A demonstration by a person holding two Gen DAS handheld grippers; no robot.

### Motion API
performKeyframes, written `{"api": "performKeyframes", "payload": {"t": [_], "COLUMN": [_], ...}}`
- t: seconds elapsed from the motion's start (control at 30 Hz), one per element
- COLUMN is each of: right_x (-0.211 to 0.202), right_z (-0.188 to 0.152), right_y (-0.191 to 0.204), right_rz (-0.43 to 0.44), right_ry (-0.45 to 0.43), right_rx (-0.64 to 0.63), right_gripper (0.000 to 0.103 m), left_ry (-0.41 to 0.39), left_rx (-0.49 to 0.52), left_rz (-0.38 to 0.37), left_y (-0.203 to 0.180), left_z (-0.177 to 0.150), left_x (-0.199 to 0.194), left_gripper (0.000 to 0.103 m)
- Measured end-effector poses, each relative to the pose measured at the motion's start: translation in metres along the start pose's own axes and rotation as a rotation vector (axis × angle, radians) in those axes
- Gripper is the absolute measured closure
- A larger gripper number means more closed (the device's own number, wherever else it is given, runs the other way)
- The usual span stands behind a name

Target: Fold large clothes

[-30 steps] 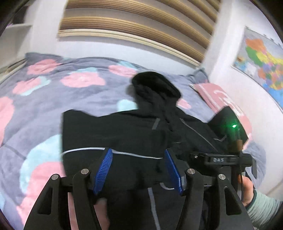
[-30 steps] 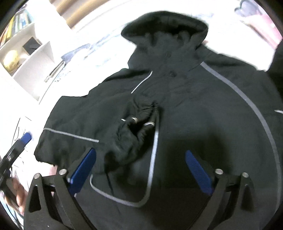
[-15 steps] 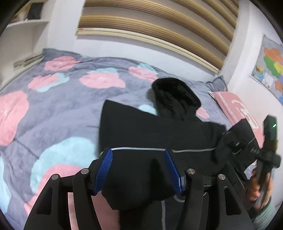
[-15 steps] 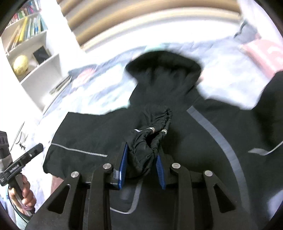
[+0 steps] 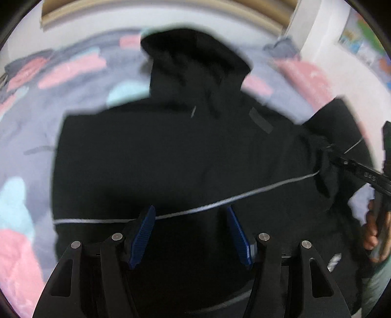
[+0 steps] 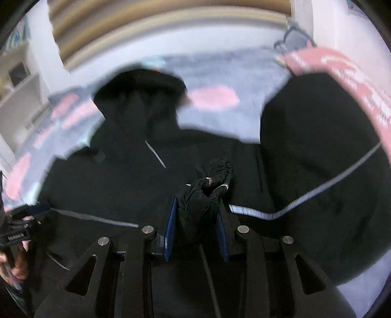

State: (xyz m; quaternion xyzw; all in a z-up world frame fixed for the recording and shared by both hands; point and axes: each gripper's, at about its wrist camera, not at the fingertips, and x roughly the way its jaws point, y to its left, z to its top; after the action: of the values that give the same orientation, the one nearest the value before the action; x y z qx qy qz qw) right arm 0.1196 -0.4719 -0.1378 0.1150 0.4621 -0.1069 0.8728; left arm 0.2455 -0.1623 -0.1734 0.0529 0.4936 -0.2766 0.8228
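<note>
A black hooded jacket [image 5: 171, 151] with thin grey piping lies spread on the bed, hood [image 5: 193, 56] at the far end. My left gripper [image 5: 190, 232] is open and empty, low over the jacket's near part. My right gripper [image 6: 195, 227] is shut on the bunched sleeve cuff [image 6: 207, 188] and holds it over the jacket's body [image 6: 127, 176]. In the left wrist view the right gripper [image 5: 342, 161] shows at the right edge with the cuff in it. The other sleeve [image 6: 317, 171] lies out to the right.
The bed has a grey cover with pink and blue blotches [image 5: 73, 68]. A pink pillow [image 6: 342, 66] lies at the far right. A wooden slatted headboard [image 6: 171, 14] and white shelves [image 6: 19, 85] stand behind. The left gripper's handle and hand [image 6: 14, 234] show at the left.
My right gripper closed on the sleeve cuff and has carried it rightward across the jacket. My left gripper stayed open and moved in closer over the jacket.
</note>
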Motion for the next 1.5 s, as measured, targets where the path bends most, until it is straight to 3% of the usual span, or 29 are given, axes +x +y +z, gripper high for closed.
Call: {"api": "performKeyframes", "payload": {"t": [0.1, 0.23, 0.4, 0.47, 0.53, 0.6, 0.67, 0.73, 0.83, 0.9, 1.0, 1.13, 1.23, 1.4, 1.5], "right_x": [0.021, 0.000, -0.068, -0.068, -0.044, 0.001, 0.028, 0.026, 0.001, -0.027, -0.086, -0.147, -0.166, -0.155, -0.125], "right_z": [-0.016, -0.014, -0.005, -0.001, -0.004, -0.016, -0.028, -0.029, -0.021, -0.021, -0.019, -0.008, 0.004, 0.020, 0.027], "right_y": [-0.014, -0.019, 0.001, 0.017, 0.030, 0.033, 0.030, 0.035, 0.029, 0.018, -0.010, -0.076, -0.140, -0.238, -0.279], "right_rz": [-0.017, -0.012, -0.005, 0.000, -0.025, -0.074, -0.096, -0.113, -0.047, 0.044, 0.080, 0.063, -0.025, -0.092, -0.131], "right_ry": [0.075, 0.093, -0.081, -0.094, -0.048, 0.064, 0.120, 0.125, 0.145, 0.096, -0.010, -0.119, -0.174, -0.175, -0.158], "right_rx": [0.025, 0.035, -0.030, -0.073, -0.107, -0.107, -0.114, -0.149, -0.138, -0.120, -0.106, -0.012, 0.084, 0.243, 0.292], "right_gripper": [0.066, 0.059, 0.025, 0.025, 0.025, 0.035, 0.036, 0.036, 0.036, 0.036, 0.036, 0.035, 0.023, 0.022, 0.022], "left_ry": [0.017, 0.009, -0.098, -0.105, -0.094, -0.021, 0.105, 0.097, 0.124, 0.058, -0.039, -0.085, -0.111, -0.054, 0.075], "left_rx": [0.042, 0.044, 0.043, 0.059, 0.077, 0.056, 0.006, 0.045, 0.037, 0.047, 0.071, 0.133, 0.190, 0.135, 0.092], "left_rz": [0.056, 0.076, -0.055, -0.075, -0.074, -0.074, -0.045, -0.009, 0.034, -0.022, -0.109, -0.216, -0.254, -0.313, -0.284], "left_y": [-0.005, -0.012, -0.036, -0.054, -0.068, -0.073, -0.068, -0.075, -0.083, -0.094, -0.127, -0.188, -0.238, -0.260, -0.261], "left_z": [-0.004, -0.002, 0.006, 0.011, 0.013, 0.013, 0.008, 0.005, 0.013, 0.017, 0.026, 0.038, 0.043, 0.049, 0.043], "left_x": [0.014, 0.002, -0.040, -0.044, -0.034, -0.004, 0.039, 0.043, 0.034, 0.015, -0.014, -0.027, -0.015, 0.041, 0.098], "left_gripper": [0.041, 0.041, 0.041, 0.041, 0.041, 0.041, 0.041, 0.041, 0.041, 0.041, 0.041, 0.041, 0.041, 0.041, 0.041]}}
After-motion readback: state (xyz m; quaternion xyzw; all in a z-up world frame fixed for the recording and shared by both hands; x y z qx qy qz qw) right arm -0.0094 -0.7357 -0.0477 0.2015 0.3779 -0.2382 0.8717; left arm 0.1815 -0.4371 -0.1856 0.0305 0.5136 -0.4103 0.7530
